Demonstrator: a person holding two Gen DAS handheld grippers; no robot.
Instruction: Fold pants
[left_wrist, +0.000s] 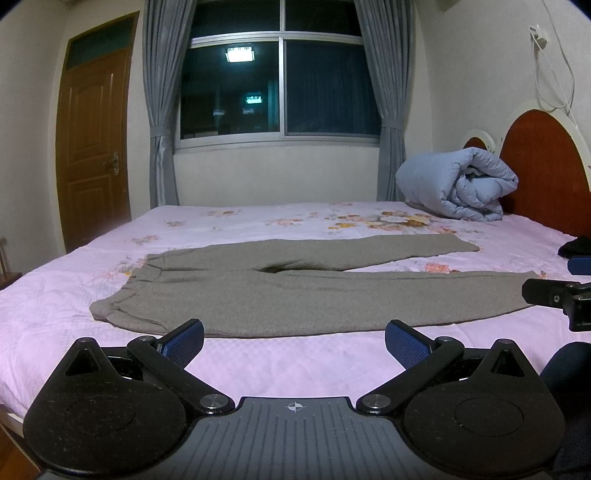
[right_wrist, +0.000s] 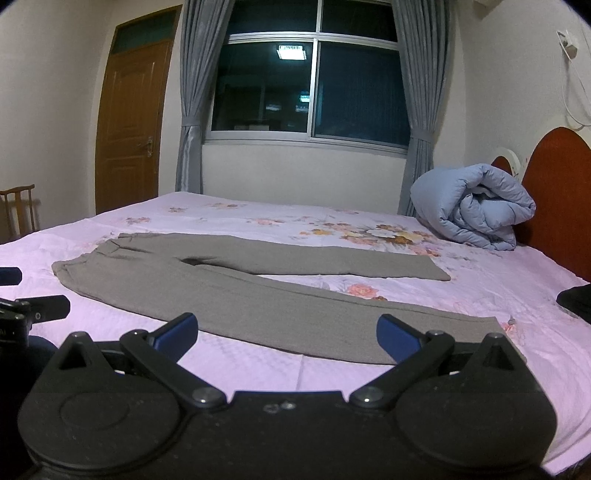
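Grey-brown pants lie flat on the pink floral bed sheet, waistband to the left and both legs spread toward the right. In the right wrist view the same pants stretch from upper left to lower right. My left gripper hovers open over the sheet just short of the near leg's edge, nothing between its blue pads. My right gripper is open too, held above the near leg close to its cuff. Part of the right gripper shows at the right edge of the left wrist view.
A rolled light-blue duvet sits at the far right by the red headboard. A dark object lies on the bed's right edge. Behind the bed are a window with grey curtains and a wooden door. A wooden chair stands left.
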